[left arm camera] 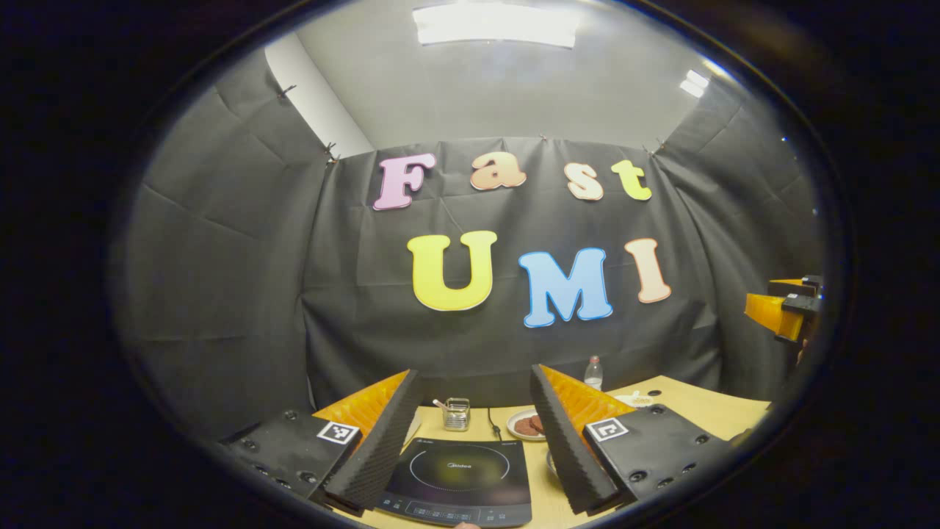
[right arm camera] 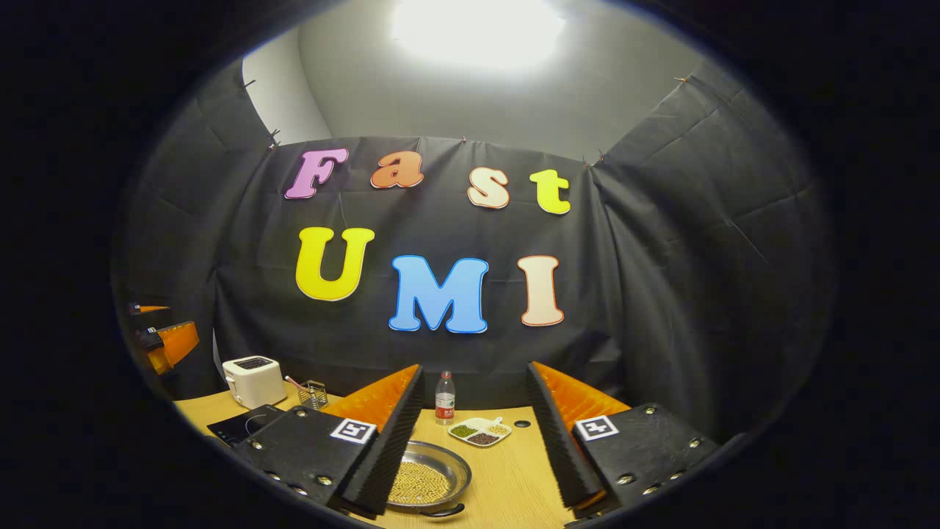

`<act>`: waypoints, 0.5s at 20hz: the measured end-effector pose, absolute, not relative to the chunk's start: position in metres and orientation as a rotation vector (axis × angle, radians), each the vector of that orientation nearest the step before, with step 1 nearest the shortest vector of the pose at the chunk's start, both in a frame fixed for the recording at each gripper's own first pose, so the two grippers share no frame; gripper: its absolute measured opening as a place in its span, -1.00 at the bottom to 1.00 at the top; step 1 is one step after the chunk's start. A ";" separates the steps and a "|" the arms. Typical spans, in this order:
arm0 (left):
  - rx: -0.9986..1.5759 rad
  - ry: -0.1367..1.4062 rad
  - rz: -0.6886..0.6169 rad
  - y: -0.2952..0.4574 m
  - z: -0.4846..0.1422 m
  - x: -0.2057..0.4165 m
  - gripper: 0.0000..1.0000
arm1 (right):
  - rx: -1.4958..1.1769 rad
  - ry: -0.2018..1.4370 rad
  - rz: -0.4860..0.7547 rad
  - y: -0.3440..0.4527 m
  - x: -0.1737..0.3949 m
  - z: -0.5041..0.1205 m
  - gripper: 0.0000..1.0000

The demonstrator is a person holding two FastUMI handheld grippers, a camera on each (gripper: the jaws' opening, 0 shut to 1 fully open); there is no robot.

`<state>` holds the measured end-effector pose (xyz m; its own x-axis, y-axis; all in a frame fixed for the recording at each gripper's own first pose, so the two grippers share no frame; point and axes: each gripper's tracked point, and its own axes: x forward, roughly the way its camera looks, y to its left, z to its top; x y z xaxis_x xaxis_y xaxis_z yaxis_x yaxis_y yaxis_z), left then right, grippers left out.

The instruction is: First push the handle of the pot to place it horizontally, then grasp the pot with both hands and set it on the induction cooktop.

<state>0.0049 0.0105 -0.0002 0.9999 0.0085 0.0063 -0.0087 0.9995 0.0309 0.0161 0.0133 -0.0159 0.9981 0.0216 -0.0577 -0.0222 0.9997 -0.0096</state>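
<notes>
Right gripper view: pot between spread fingers.

White toaster at table's left end; wire basket just right of it; water bottle and divided dish farther right

In the left gripper view, the induction cooktop is seen on the table, with a small wire holder behind it and a plate to the right of the holder. In the right gripper view, the pot is placed on the table, with a bottle and a divided dish behind it. A toaster is found far to the left, near the wall.
</notes>
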 end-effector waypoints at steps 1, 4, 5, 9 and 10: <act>0.032 -0.007 0.010 0.013 -0.001 0.006 0.97 | -0.011 0.062 0.022 0.016 0.017 -0.018 0.58; 0.035 -0.009 0.013 0.020 -0.003 0.011 0.97 | -0.014 0.083 0.030 0.025 0.022 -0.022 0.01; 0.036 -0.009 0.011 0.023 -0.003 0.013 0.97 | -0.004 0.095 0.063 0.036 0.023 -0.025 -0.02; 0.042 -0.015 0.011 0.039 -0.006 0.021 0.94 | 0.017 0.163 0.115 0.062 0.029 -0.046 -0.86; 0.043 -0.013 0.008 0.044 -0.010 0.023 0.92 | 0.015 0.193 0.151 0.076 0.029 -0.054 -0.87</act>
